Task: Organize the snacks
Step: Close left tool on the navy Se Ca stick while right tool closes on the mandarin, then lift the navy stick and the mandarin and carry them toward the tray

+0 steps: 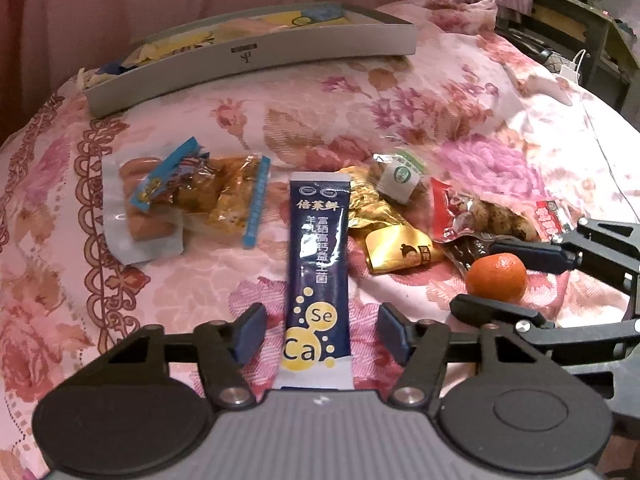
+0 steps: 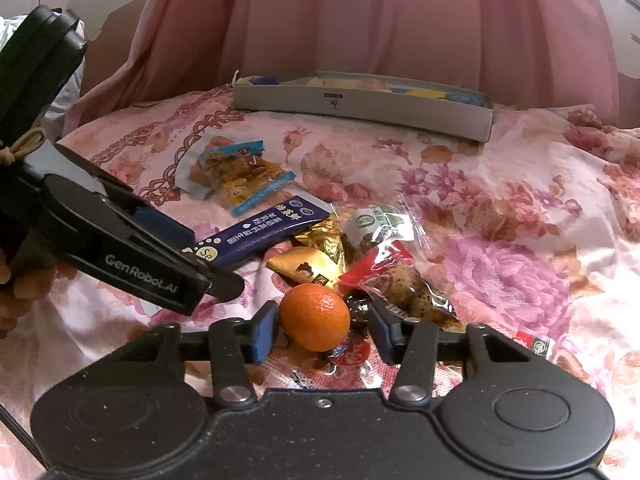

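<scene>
My left gripper (image 1: pixel 320 334) is open, its fingers on either side of the near end of a long dark-blue sachet (image 1: pixel 318 264) lying on the floral bedspread; gaps show on both sides. My right gripper (image 2: pixel 320 330) is open around a small orange mandarin (image 2: pixel 314 317), which sits near the left pad, with a gap to the right pad. The mandarin also shows in the left wrist view (image 1: pixel 496 278), between the right gripper's fingers (image 1: pixel 532 254). The sachet shows in the right wrist view (image 2: pixel 260 236).
A shallow grey box (image 1: pixel 248 62) holding several snacks lies at the back. Loose packets lie around: sausage and blue-edged packs (image 1: pixel 188 196), gold wrappers (image 1: pixel 384 224), a green-white pack (image 1: pixel 400 178), a red-edged pack (image 1: pixel 480 216). A dark shelf (image 1: pixel 576 20) stands far right.
</scene>
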The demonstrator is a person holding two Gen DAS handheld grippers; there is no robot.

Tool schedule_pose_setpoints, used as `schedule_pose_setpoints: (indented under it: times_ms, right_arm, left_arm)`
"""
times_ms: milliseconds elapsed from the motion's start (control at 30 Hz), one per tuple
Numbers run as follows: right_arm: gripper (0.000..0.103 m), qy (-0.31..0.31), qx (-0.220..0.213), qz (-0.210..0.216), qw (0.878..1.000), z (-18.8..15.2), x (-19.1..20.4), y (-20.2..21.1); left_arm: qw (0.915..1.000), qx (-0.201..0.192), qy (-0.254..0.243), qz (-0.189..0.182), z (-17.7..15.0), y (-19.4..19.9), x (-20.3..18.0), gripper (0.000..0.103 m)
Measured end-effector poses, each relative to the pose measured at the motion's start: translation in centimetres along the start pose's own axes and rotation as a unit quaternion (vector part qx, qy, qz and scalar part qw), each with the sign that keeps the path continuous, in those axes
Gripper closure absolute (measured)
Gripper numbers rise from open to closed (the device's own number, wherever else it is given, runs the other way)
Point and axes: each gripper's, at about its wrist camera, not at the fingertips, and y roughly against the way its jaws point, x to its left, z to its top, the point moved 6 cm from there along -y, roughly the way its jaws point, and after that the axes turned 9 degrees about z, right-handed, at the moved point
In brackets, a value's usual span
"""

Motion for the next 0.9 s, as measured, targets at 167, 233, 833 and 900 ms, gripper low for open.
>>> schedule_pose_setpoints:
  times_ms: [167,233,833,900]
  right_arm:
    - [0.065,0.006,-0.003,0.004,1.000,0.1,0.2,0.1]
    - [0.065,0.009,-0.003,0.003,1.000,0.1,0.4,0.1]
    - [0.066,0.019,-0.010,-0.003,1.000,0.2,0.5,0.3]
    - [0.066,0.021,-0.012,-0.008,1.000,0.2,0.4,0.4]
  left_arm:
    - [0.9999,0.008,0.015,0.001,0.1,-0.4,0.5,0.047]
    - [0.9997,0.009,0.022,0.001,0.1,-0.6,0.7,0.051]
    - [0.9981,0.013,0.059,-0.014,0.0,0.3,1.7,0.076]
    - [0.9984,0.009,0.054,-0.013,-0.1,0.8,1.4,0.076]
